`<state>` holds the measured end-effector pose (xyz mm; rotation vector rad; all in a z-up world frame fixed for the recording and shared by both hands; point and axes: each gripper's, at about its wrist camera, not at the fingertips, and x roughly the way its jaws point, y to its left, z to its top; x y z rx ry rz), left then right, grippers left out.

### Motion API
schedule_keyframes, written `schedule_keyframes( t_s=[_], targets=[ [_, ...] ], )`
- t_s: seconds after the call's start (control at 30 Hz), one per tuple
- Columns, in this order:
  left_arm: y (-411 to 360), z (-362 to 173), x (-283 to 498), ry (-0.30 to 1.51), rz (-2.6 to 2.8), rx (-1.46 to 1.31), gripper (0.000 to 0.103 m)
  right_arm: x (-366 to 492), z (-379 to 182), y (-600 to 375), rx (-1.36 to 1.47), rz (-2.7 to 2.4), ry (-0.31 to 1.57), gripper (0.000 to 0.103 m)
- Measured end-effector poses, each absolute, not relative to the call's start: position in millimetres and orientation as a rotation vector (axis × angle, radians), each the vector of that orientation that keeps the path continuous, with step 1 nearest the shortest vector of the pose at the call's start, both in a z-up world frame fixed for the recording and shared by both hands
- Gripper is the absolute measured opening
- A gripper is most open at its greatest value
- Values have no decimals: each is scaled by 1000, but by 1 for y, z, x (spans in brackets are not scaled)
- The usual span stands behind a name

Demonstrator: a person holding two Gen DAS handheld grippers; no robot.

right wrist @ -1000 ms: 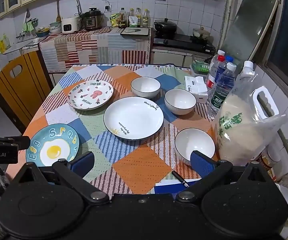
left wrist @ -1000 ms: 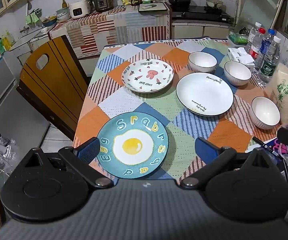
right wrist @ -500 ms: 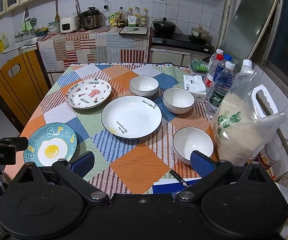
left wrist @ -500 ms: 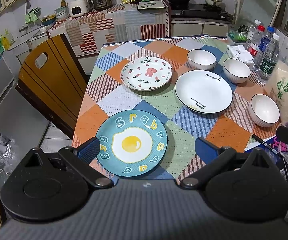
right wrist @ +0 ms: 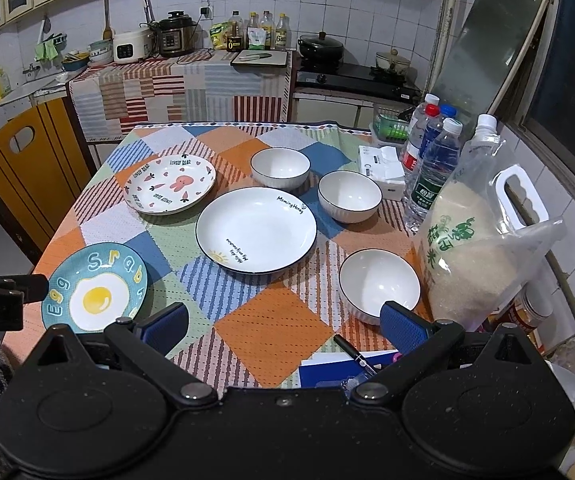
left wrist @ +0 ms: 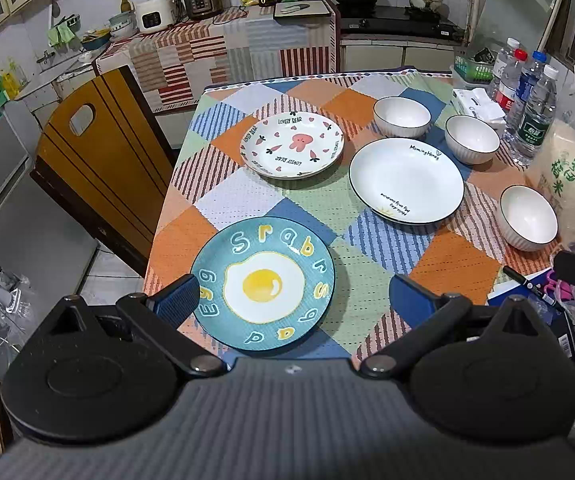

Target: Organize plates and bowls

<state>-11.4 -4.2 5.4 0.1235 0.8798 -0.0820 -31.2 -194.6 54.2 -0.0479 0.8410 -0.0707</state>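
Nothing is stacked yet: both tongs, left tongs (left wrist: 293, 294) and right tongs (right wrist: 283, 322), gape empty. The egg plate (left wrist: 262, 283) lies nearest the left tongs, so gripping its rim seems the next move.

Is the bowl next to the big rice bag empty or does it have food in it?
Empty. The bowl stands upright beside the rice bag, and its white inside shows bare, with nothing in it.

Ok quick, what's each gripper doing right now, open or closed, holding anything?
Left gripper: open, holding nothing, over the egg plate.
Right gripper: open, holding nothing.
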Motion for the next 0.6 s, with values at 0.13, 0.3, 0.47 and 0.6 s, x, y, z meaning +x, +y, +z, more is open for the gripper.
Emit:
schedule_keyframes(
  t_s=[0.13,0.3,0.47,0.6],
  targets=[
    [-3,6,-11,879,-81,122,103,-32,56,-194,-49,-69,838,103],
    [-2,6,-11,877,-87,119,103,-34,57,-192,-50,-66,838,103],
    [-2,8,-13,870,-96,119,103,-32,55,-193,-48,-65,847,103],
    [-1,8,-14,868,-110,112,103,-32,54,-192,-44,-68,854,103]
  ],
)
